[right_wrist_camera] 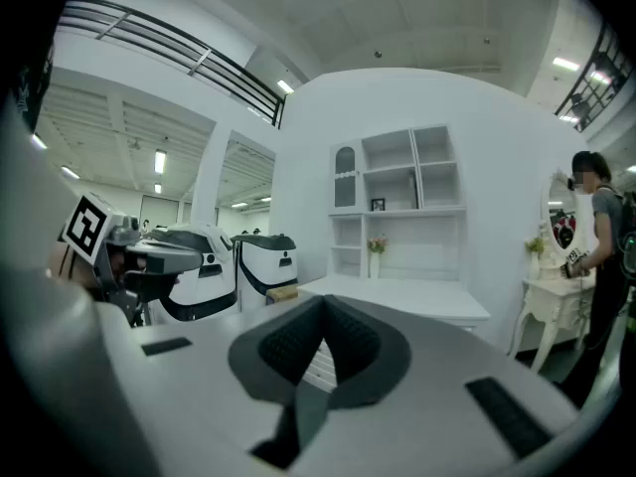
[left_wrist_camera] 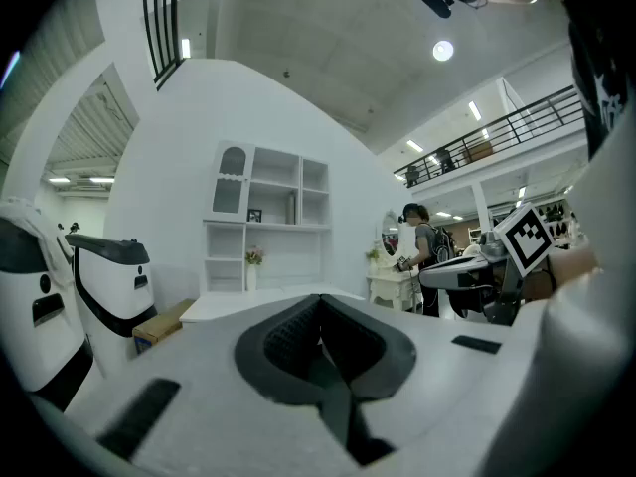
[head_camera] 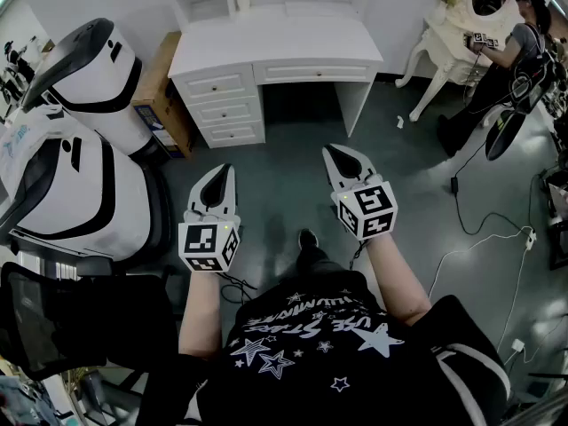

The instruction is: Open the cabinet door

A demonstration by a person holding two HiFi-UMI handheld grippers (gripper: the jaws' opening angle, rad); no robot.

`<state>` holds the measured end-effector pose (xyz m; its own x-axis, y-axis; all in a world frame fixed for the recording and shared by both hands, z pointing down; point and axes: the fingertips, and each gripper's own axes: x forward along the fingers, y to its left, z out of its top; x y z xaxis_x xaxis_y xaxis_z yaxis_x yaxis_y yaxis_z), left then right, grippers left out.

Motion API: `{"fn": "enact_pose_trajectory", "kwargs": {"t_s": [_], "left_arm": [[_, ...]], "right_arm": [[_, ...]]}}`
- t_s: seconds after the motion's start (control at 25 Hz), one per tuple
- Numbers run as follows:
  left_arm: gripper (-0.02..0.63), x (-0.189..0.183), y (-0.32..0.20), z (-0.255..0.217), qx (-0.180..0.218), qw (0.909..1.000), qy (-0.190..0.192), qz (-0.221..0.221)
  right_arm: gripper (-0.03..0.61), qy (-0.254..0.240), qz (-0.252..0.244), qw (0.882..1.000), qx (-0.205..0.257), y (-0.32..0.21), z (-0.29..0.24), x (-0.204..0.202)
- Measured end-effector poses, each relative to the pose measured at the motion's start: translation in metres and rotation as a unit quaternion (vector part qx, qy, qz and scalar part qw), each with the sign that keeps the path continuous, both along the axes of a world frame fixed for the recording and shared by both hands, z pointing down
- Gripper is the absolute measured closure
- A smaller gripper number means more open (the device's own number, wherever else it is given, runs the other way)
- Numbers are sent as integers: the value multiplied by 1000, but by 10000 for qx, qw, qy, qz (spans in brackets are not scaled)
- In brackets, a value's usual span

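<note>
Head view: we hold our left gripper (head_camera: 224,172) and right gripper (head_camera: 333,153) clenched and empty above the grey floor (head_camera: 284,140).
We see both pairs of jaws pressed together with nothing between them, side by side, well short of the white desk (head_camera: 275,38). The cabinet door (left_wrist_camera: 229,180), small and arched, sits at the top left of the shelf unit (left_wrist_camera: 268,217) standing on that desk, well apart from both grippers.

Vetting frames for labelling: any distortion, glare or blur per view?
Head view: even light, barrel distortion bows the white desk with drawers. Left gripper view: fisheye, black corners, round ceiling lamp blown out, near grey left gripper soft. Right gripper view: same fisheye, dark corners.
</note>
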<state>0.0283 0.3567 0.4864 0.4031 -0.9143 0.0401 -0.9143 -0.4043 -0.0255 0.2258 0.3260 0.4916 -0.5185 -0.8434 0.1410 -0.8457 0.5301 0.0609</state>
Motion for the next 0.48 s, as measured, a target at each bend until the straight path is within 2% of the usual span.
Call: {"fn": "enact_pose_trajectory", "kwargs": {"t_s": [0.24, 0.48], "left_arm": [[606, -11, 10, 1, -5, 9999, 66, -133], [606, -27, 23, 4, -52, 9996, 115, -269]], "right_arm": [[572, 14, -63, 10000, -9, 6, 1, -7], [572, -323, -90, 9994, 4, 13, 1, -16]]}}
